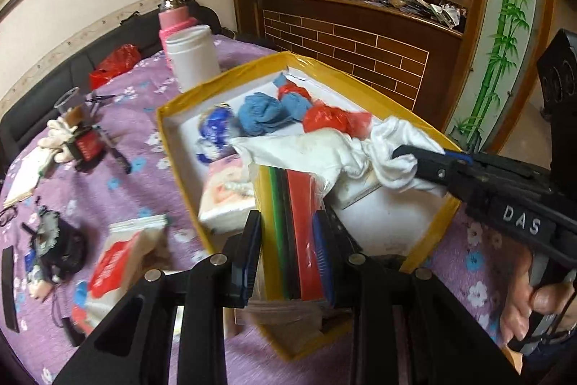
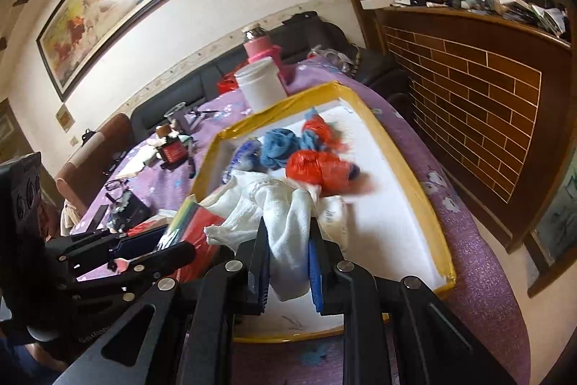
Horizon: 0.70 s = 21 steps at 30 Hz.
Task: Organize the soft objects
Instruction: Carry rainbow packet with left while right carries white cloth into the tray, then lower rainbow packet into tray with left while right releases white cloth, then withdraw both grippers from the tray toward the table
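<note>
In the left wrist view my left gripper [image 1: 286, 222] is shut on a clear pack of green, black and red sheets [image 1: 299, 204], held over the near end of a yellow-rimmed box [image 1: 161, 128]. My right gripper [image 1: 404, 156] comes in from the right, shut on a crumpled white cloth [image 1: 324, 150] that drapes into the box. In the right wrist view the right gripper [image 2: 288, 226] pinches that white cloth [image 2: 288, 201]. The left gripper [image 2: 169, 242] holds the sheet pack [image 2: 194, 219] at the left. Blue cloth balls [image 1: 265, 114] and red plastic bundles [image 1: 324, 118] lie deeper in the box [image 2: 281, 106].
A white jar [image 1: 193, 58] and pink bottle [image 1: 175, 17] stand behind the box on the purple floral cloth. A tissue pack [image 1: 119, 262], gloves, a red bag and small black items lie to the left. A brick-patterned wooden divider [image 2: 468, 118] rises to the right.
</note>
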{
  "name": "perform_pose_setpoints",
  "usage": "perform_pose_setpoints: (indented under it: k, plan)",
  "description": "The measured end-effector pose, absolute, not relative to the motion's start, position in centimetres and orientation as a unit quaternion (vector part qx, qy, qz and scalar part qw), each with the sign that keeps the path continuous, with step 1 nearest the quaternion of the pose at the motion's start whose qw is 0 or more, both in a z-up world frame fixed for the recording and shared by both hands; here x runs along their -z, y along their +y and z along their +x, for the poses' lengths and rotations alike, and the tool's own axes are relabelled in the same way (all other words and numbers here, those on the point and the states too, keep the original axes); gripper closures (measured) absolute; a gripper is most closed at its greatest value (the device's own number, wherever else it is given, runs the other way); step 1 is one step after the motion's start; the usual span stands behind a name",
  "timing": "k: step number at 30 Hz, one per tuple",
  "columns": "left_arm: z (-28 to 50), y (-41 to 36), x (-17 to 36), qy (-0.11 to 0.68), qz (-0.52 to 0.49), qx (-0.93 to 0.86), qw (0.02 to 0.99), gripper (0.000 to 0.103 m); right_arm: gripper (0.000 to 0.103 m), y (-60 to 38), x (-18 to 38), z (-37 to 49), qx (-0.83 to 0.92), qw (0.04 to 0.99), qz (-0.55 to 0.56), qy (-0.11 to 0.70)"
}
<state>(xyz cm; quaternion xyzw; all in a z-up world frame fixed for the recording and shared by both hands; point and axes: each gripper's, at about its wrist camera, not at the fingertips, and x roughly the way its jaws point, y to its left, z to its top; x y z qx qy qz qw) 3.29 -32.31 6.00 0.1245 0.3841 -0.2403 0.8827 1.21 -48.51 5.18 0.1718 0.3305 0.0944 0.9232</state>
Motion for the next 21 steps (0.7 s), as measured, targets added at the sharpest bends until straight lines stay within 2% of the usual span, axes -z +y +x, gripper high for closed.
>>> perform_pose_setpoints:
  k: [6,11,14,16,17,21]
  plan:
    - [5.0,-33.7,-5.0,0.382,0.114,0.244,0.884,0.073,0.083,-48.8,-4.0,2.9,-0.065,0.919,0.159,0.355]
    - [5.2,-33.5,-4.9,0.38,0.096,0.245,0.887,0.068,0.079,-48.7,-3.5,3.6,-0.053,0.917,0.149,0.365]
    - [4.9,-33.2,-5.3,0.38,0.087,0.249,0.887,0.061,0.064,-48.5,-3.7,3.3,-0.052,0.921,0.144,0.359]
    - [4.6,-33.1,-5.6,0.381,0.084,0.253,0.885,0.057,0.05,-48.3,-4.0,2.9,-0.048,0.924,0.142,0.353]
    - [4.5,-33.1,-5.8,0.382,0.082,0.254,0.885,0.052,0.047,-48.4,-4.2,2.6,-0.047,0.925,0.145,0.349]
    - [3.7,-32.5,-6.8,0.378,0.073,0.26,0.885,0.048,0.046,-48.8,-5.3,1.7,-0.045,0.929,0.154,0.332]
